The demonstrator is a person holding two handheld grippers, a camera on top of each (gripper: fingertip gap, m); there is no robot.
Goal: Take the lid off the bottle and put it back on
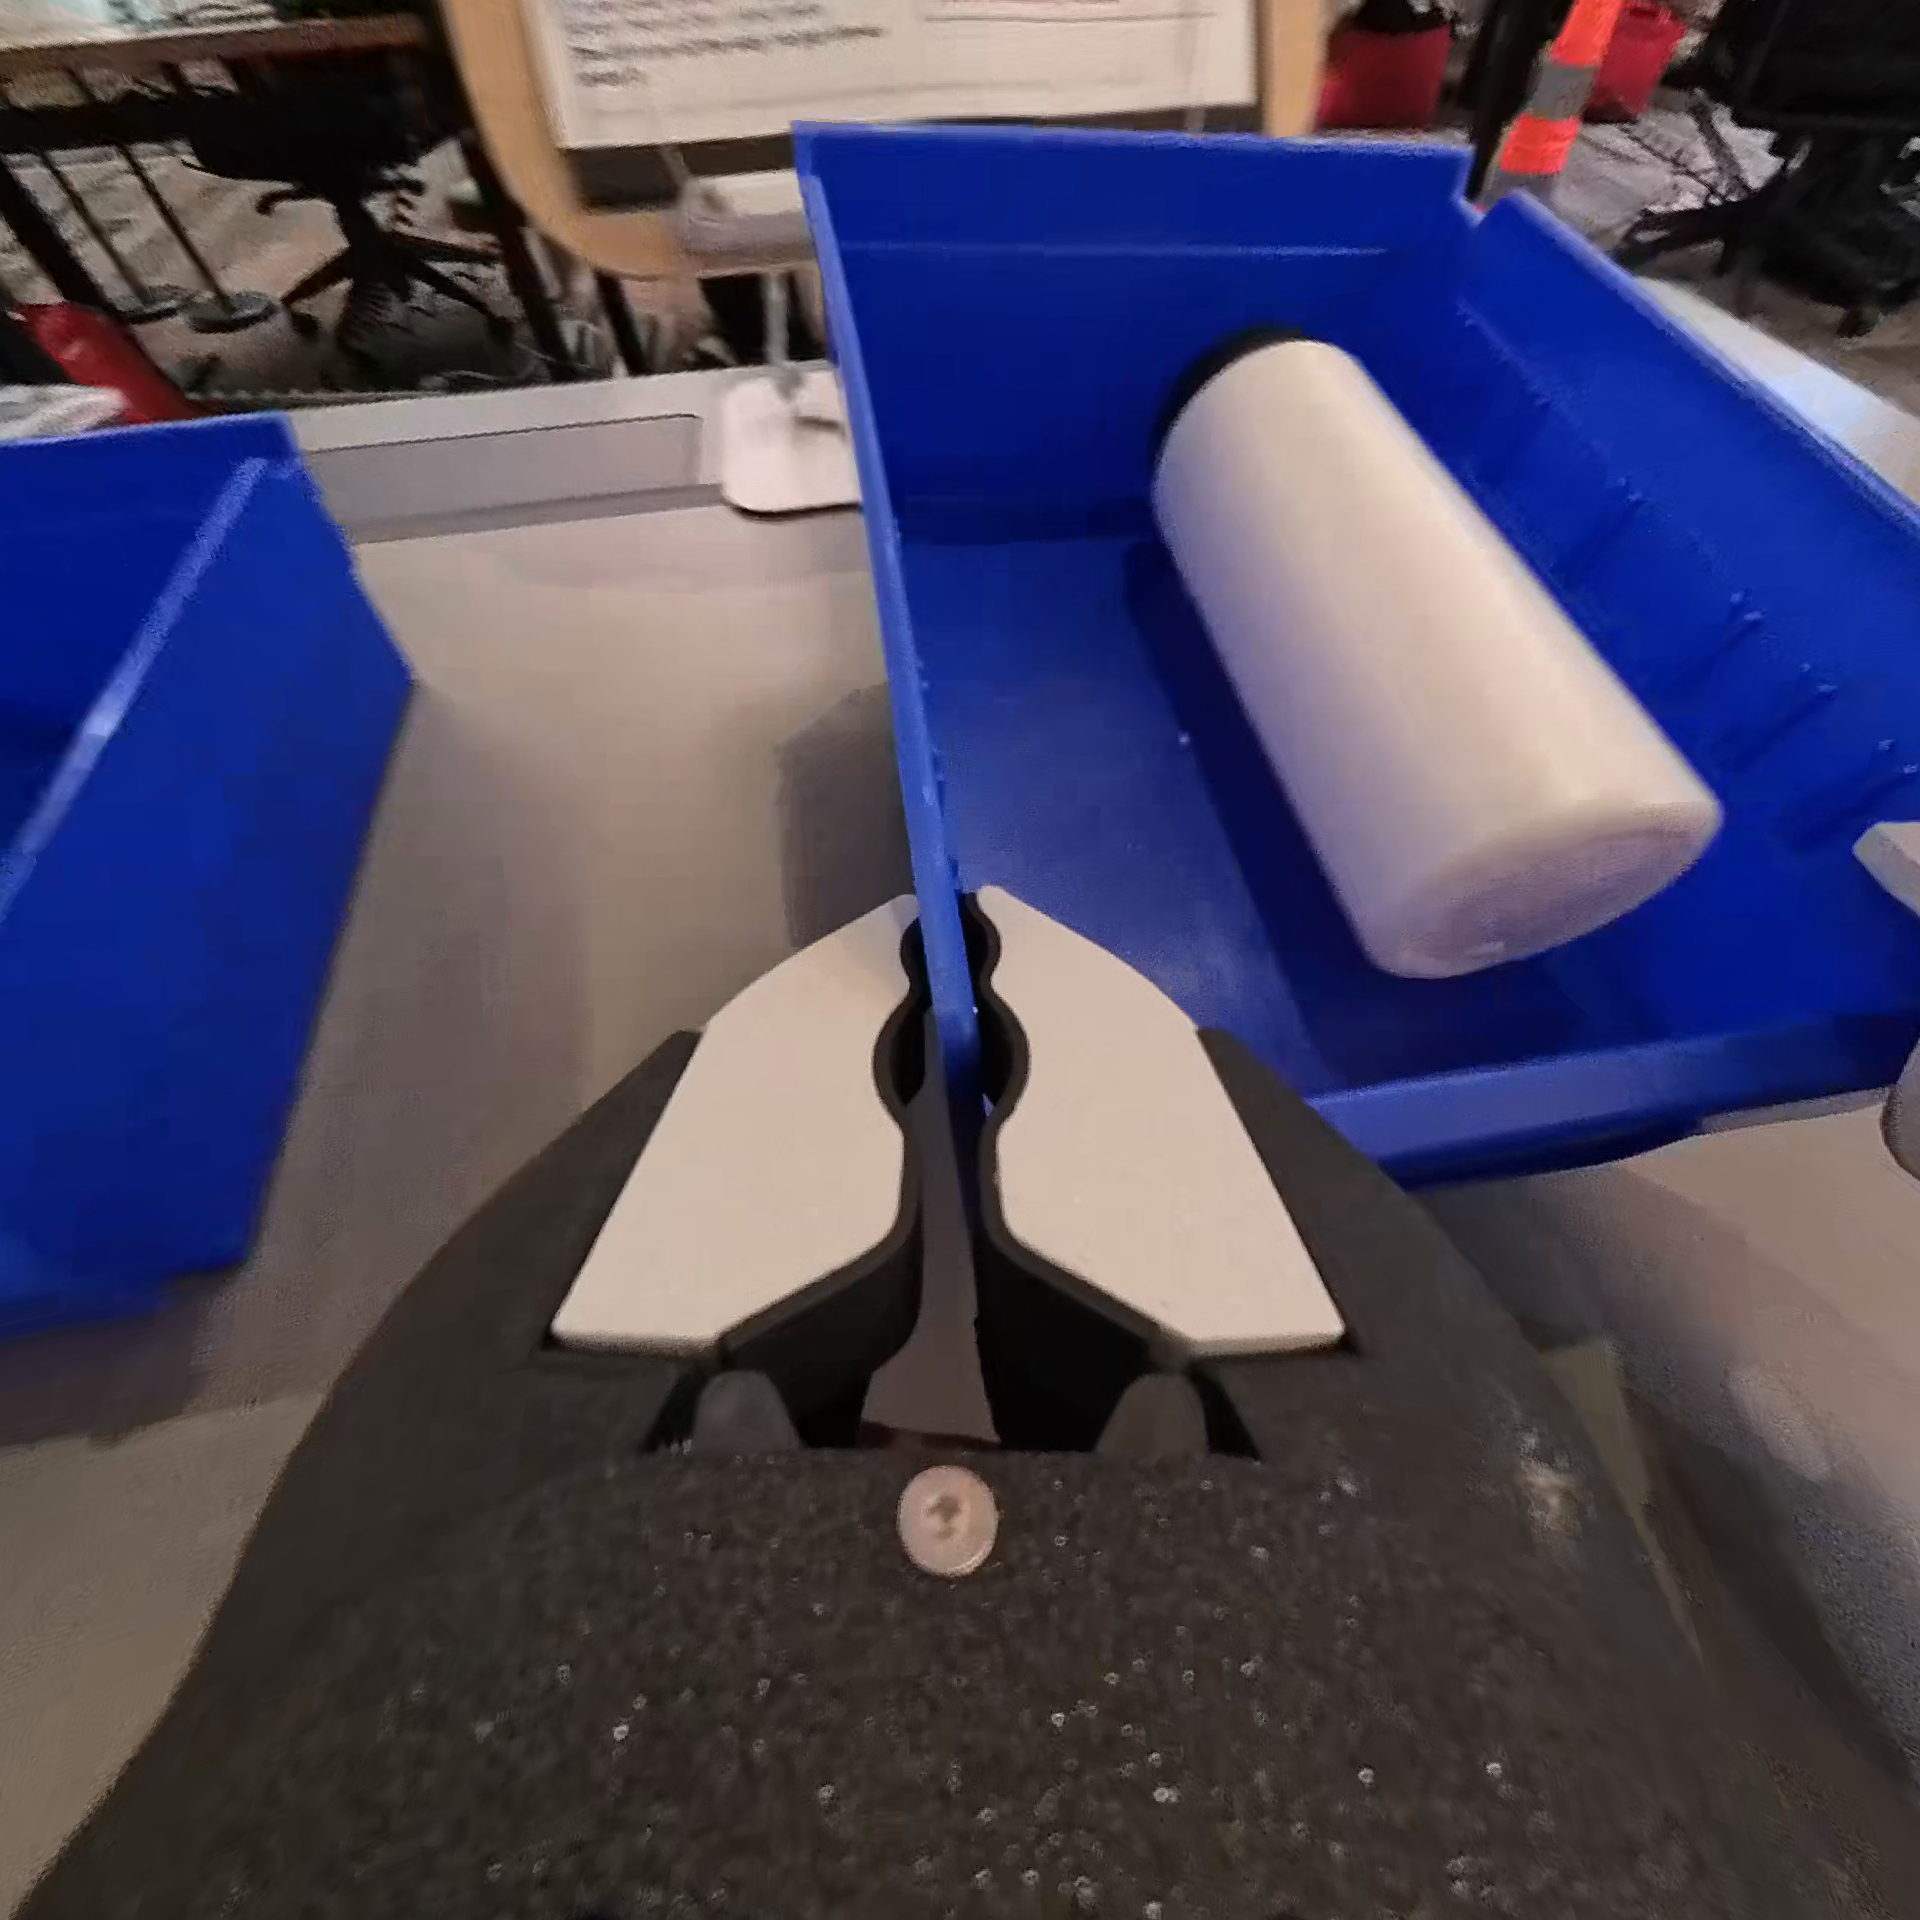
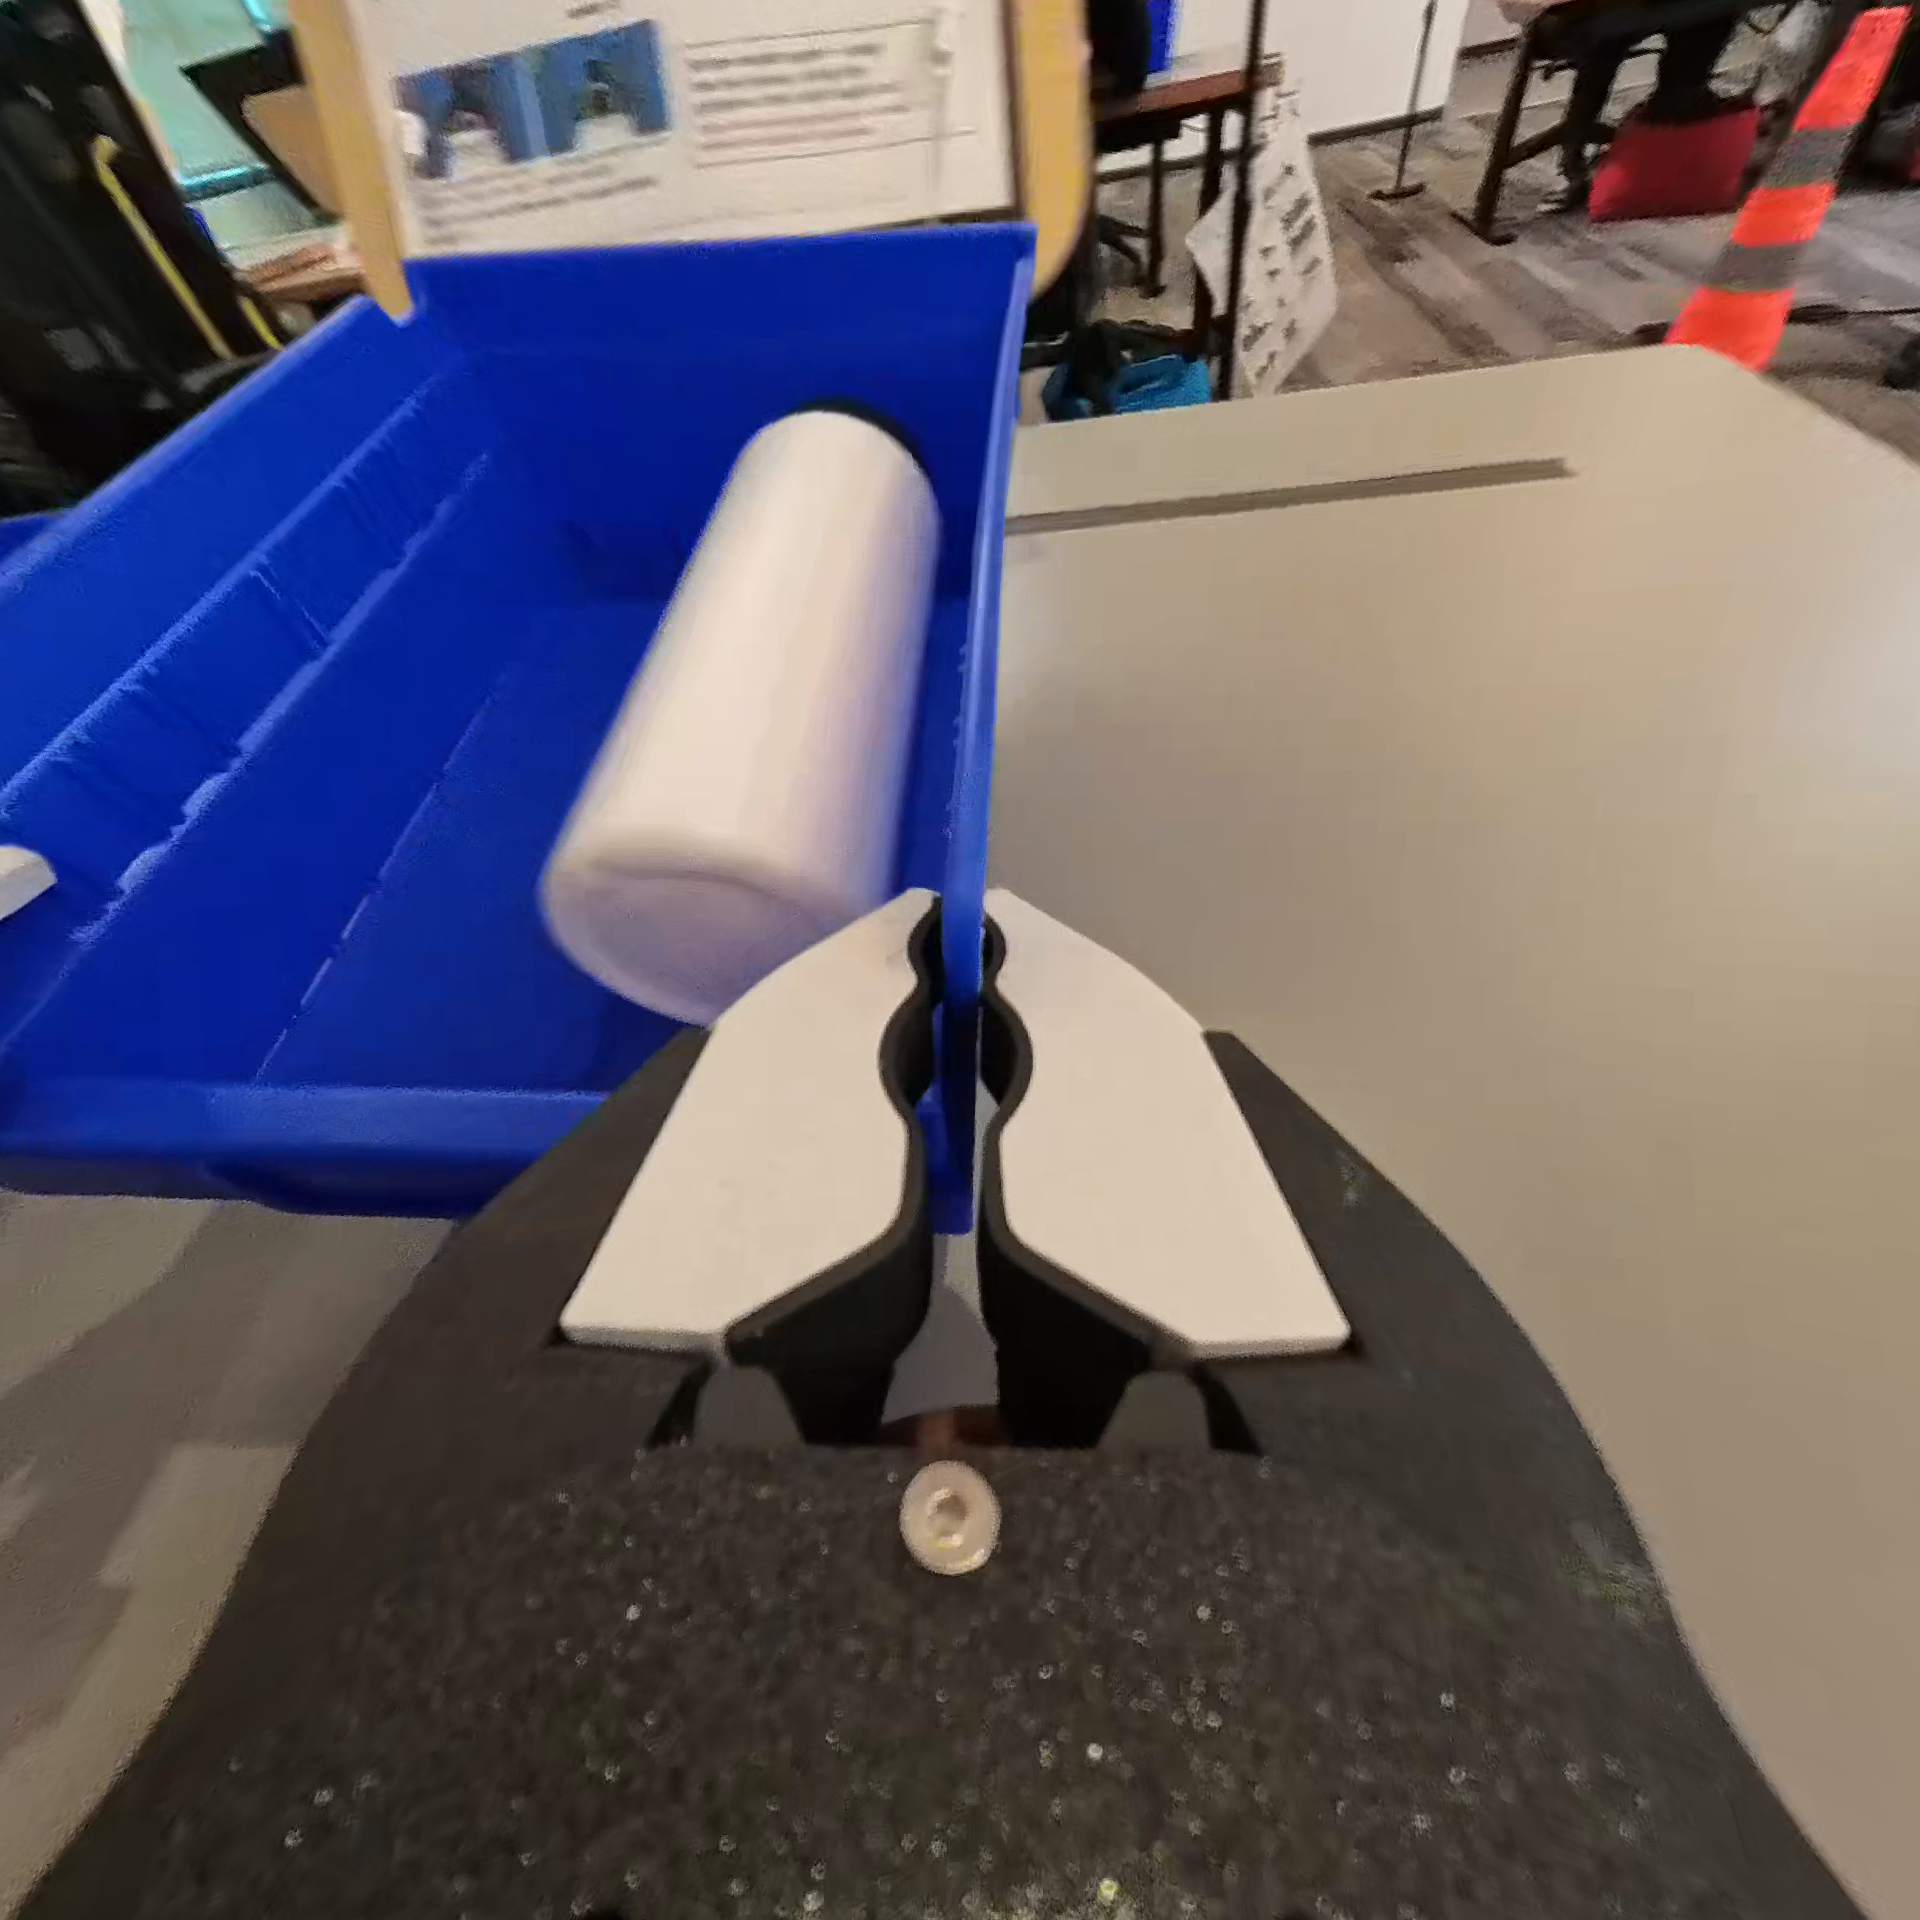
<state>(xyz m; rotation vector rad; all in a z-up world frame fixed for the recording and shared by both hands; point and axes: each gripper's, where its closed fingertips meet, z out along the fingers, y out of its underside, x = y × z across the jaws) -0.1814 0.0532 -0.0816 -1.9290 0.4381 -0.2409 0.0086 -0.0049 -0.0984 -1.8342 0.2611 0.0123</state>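
Both black-and-grey grippers are clamping the blue plastic bin (image 1: 1039, 343): left gripper (image 1: 948, 914) pinching its left wall, right gripper (image 2: 961, 904) its right. The white cylindrical bottle (image 1: 1392, 665) is lying inside between them, nearer the right gripper, base pointing back toward the cameras.

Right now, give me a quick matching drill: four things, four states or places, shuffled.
1. left gripper
2. right gripper
3. bottle
4. second bin

a. lying on its side in the bin
b. clamped on the bin's left wall
c. standing apart, left on the table
d. clamped on the bin's right wall

Pairs: 1-b, 2-d, 3-a, 4-c
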